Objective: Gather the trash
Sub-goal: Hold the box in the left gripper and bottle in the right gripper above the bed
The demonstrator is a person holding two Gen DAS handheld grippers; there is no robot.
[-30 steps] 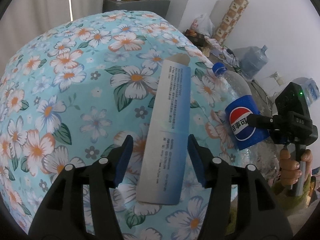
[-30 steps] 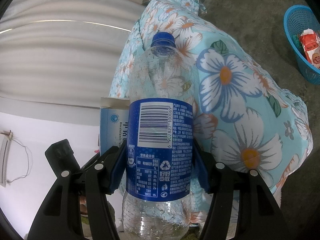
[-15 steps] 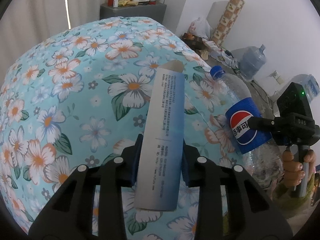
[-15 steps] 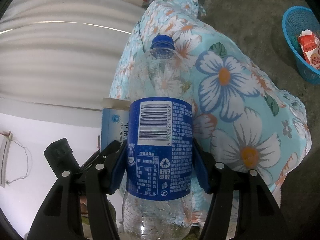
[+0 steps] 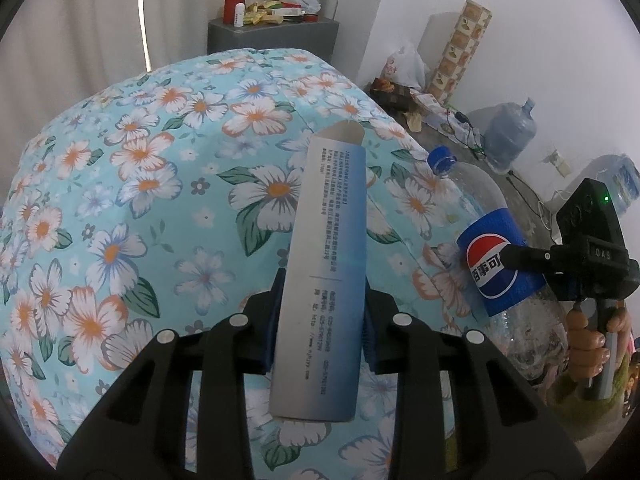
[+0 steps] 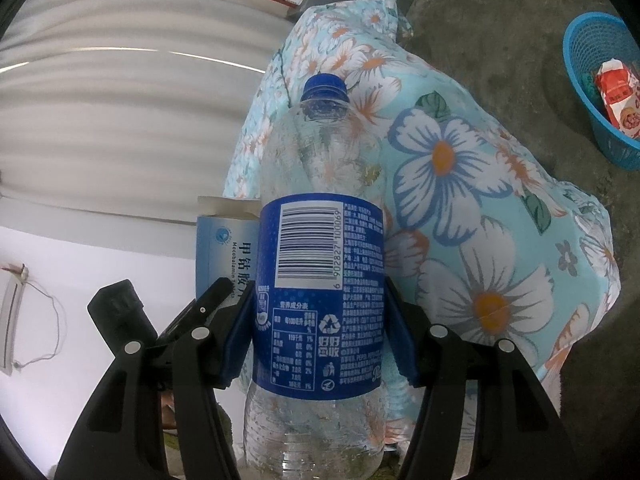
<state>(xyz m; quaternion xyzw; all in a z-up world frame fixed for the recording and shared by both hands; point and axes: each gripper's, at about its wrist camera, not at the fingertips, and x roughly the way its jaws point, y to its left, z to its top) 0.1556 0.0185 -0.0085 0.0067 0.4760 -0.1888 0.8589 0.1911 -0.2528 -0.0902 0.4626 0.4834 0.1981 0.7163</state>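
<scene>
My left gripper (image 5: 320, 320) is shut on a long blue-and-white medicine box (image 5: 326, 280), its flap end pointing away over the floral bedspread (image 5: 140, 200). My right gripper (image 6: 320, 336) is shut on an empty clear Pepsi bottle (image 6: 320, 280) with a blue label and blue cap, held upright. In the left wrist view the same Pepsi bottle (image 5: 492, 264) shows at the right, clamped by the right gripper (image 5: 508, 258), which a hand holds. The medicine box (image 6: 224, 256) peeks out behind the bottle in the right wrist view.
A blue mesh basket (image 6: 576, 60) with a red-and-white wrapper stands on the concrete floor at the upper right. A grey cabinet (image 5: 272, 36) with a red can and snack packets stands beyond the bed. Water jugs (image 5: 508, 132), a patterned roll and bags line the white wall.
The left gripper's jaws closed onto the medicine box, which then lifted slightly off the bedspread. The right gripper kept hold of the bottle without moving.
</scene>
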